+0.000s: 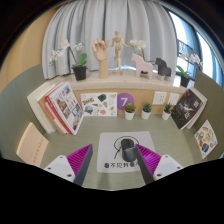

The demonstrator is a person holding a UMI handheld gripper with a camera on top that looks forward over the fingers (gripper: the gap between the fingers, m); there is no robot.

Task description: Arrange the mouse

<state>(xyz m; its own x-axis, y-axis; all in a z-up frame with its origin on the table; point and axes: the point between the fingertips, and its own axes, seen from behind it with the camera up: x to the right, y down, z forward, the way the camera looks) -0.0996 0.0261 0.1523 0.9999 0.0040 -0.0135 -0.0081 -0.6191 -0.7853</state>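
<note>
Your gripper [113,158] is released, with its fingers wide apart. The dark mouse [136,166] sits between them, close against the right pad [149,157], at the near edge of the white mat [112,141].

a white "7" on the small purple card [125,101]; other print unreadable

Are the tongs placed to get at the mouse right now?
Likely yes: the tongs stand open and the dark mouse sits between their fingers, beside the right one, nothing blocking.
</note>
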